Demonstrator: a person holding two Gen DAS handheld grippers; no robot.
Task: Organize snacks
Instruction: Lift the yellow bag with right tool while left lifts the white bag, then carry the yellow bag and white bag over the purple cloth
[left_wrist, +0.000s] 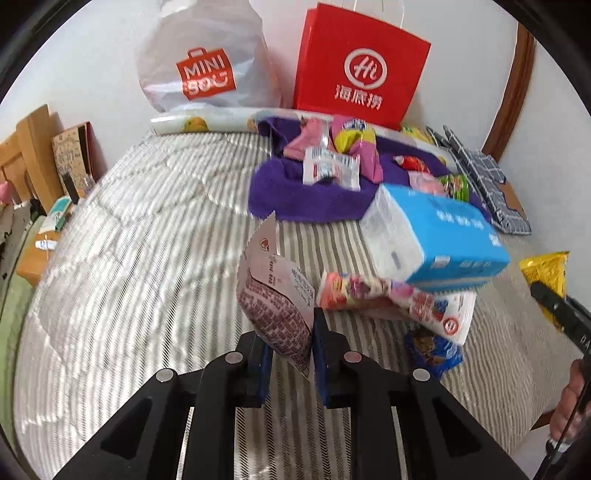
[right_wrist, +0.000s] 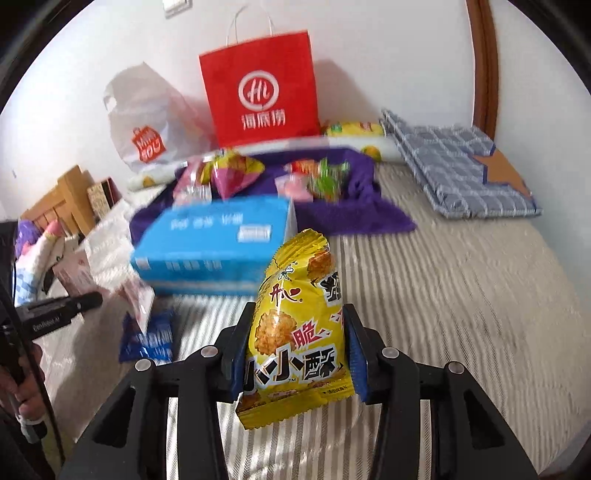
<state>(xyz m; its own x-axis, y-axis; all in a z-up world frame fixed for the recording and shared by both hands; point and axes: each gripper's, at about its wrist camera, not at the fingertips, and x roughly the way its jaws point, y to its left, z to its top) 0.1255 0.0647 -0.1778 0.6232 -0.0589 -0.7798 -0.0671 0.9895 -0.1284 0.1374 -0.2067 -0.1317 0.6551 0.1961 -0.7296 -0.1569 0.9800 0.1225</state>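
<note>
My left tool (left_wrist: 291, 343) is clamped right down on a thin white-and-maroon printed snack sachet (left_wrist: 275, 291), pinched low on its body so the flat, floppy film stands up between the pads, feather-light, and likely to flap or slip if I swing it. My right tool (right_wrist: 295, 354) is part-closed around a puffy yellow crinkly foil packet of crisp snacks (right_wrist: 299, 317), gripped across its middle, clear of the bed; it looks airy and crushable, so I judge a gentle squeeze on the sides is right. Just beyond, a blue foil biscuit wrapper (right_wrist: 149, 338) and a long pink-and-white printed packet (left_wrist: 395, 299) lie on the grey-and-white striped quilted bedspread (left_wrist: 140, 266), the pink packet tucked under a blue-and-white plastic-wrapped tissue pack (left_wrist: 436, 236). Farther on, a purple fluffy towel (left_wrist: 310, 199) carries a heap of small wrapped sweets. At the wall stand a red paper carrier bag (left_wrist: 360, 66) and a white plastic shopping bag (left_wrist: 203, 55). Open bedspread on the left; right is crowded.
</note>
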